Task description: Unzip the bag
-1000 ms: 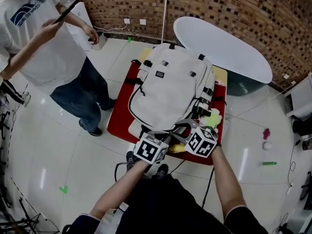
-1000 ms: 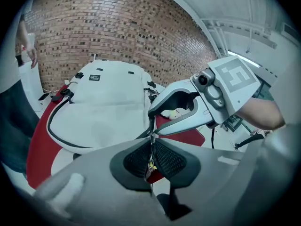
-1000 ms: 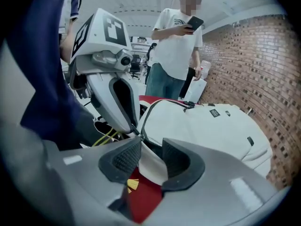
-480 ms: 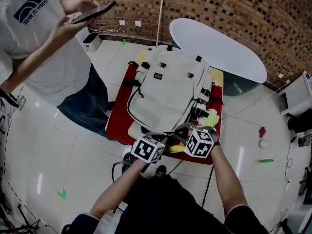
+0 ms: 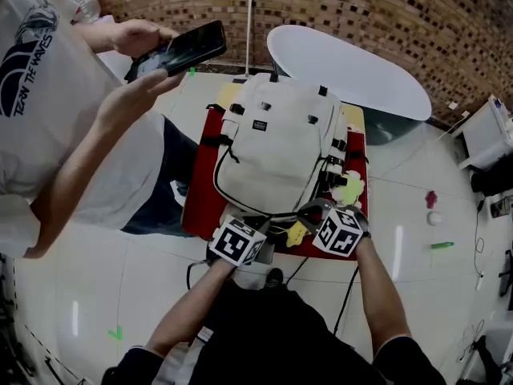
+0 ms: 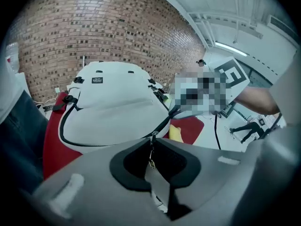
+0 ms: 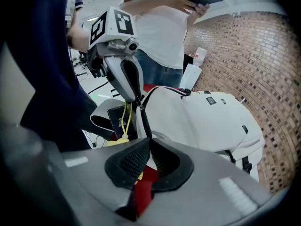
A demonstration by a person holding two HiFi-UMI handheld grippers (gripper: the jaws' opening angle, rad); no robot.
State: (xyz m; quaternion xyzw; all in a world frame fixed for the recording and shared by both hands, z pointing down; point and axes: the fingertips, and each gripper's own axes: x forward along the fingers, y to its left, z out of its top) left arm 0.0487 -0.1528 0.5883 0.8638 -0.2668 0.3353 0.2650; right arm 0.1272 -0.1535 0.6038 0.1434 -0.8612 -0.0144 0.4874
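Backpack [image 5: 276, 147], off-white with black straps and a black zipper track [image 7: 143, 119], lay flat on a red mat [image 5: 200, 191] on a pale tiled floor, its near end at both grippers. From above, the head view alone showed the whole layout: a white oval table [image 5: 345, 70] beyond the mat, a brick wall [image 5: 361, 6] behind it, and a bystander to the left holding a phone [image 5: 180, 50] in both hands. That view was too distant to show either pair of jaws.

The left gripper view filled that gap. The left gripper [image 6: 151, 145] had its pads pinched on a small metal zipper pull [image 6: 151, 157] that hung between them.

Only the right gripper view showed the left tool from the side, its tip at the backpack's near corner, with a yellow charm [image 7: 117, 139] dangling on a yellow cord below it. The right gripper [image 7: 148, 142] had just been closing, and its pads were clamped on the zipper track where it ran in between them.
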